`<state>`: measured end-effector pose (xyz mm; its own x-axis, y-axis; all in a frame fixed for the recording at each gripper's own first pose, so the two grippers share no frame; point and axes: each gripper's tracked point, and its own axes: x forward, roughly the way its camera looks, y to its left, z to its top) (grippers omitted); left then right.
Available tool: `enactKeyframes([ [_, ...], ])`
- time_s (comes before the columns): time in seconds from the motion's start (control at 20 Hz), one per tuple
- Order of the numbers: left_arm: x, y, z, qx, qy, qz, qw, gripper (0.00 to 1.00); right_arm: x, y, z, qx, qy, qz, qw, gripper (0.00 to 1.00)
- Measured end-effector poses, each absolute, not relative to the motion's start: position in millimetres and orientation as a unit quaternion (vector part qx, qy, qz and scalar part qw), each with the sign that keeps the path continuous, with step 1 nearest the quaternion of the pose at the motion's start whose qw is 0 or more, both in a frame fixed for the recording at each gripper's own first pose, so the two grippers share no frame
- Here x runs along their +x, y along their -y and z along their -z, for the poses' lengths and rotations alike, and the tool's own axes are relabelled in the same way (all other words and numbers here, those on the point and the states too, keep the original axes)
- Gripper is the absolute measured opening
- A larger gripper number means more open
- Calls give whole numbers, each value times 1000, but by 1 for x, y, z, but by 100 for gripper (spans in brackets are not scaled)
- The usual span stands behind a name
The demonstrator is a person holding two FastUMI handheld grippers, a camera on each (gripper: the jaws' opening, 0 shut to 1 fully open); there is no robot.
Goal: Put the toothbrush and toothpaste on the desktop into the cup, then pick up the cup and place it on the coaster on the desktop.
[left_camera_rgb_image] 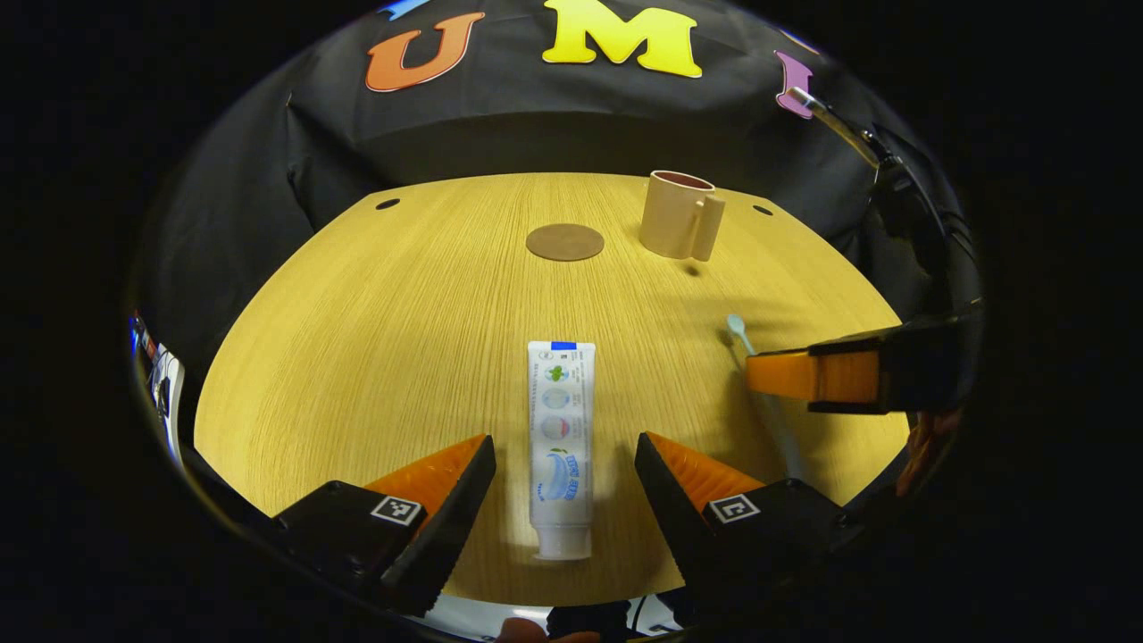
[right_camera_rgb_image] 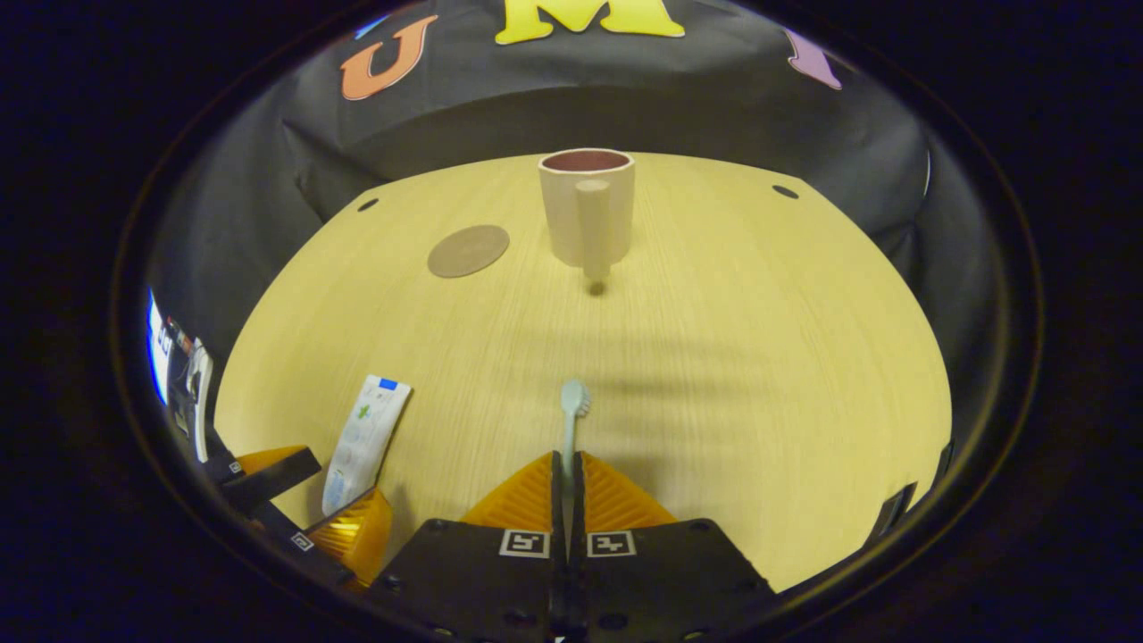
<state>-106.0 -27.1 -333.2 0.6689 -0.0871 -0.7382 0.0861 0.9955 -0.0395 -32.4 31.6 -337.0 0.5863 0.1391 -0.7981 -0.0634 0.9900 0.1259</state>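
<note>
Two grippers low, right gripper (right_camera_rgb_image: 566, 482) clamping toothbrush (right_camera_rgb_image: 571, 415), left gripper (left_camera_rgb_image: 564, 473) straddling toothpaste (left_camera_rgb_image: 561, 438)

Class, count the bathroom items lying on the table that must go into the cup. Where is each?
2. The toothpaste lies flat between the open left gripper fingers; the toothbrush is clamped in the right gripper.

A round-edged, light wooden table (left_camera_rgb_image: 384, 339) with small dark holes stands before a draped black cloth wall (left_camera_rgb_image: 554, 125).
</note>
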Motion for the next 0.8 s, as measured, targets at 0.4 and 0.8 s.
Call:
enactKeyframes([
  [0.4, -103, 24, 346, 8, -412, 42, 910, 81, -28, -13, 304, 52, -424, -47, 903, 0],
  [0.8, -100, 22, 345, 6, -437, 40, 899, 43, -18, 5, 281, 44, -397, -45, 916, 0],
])
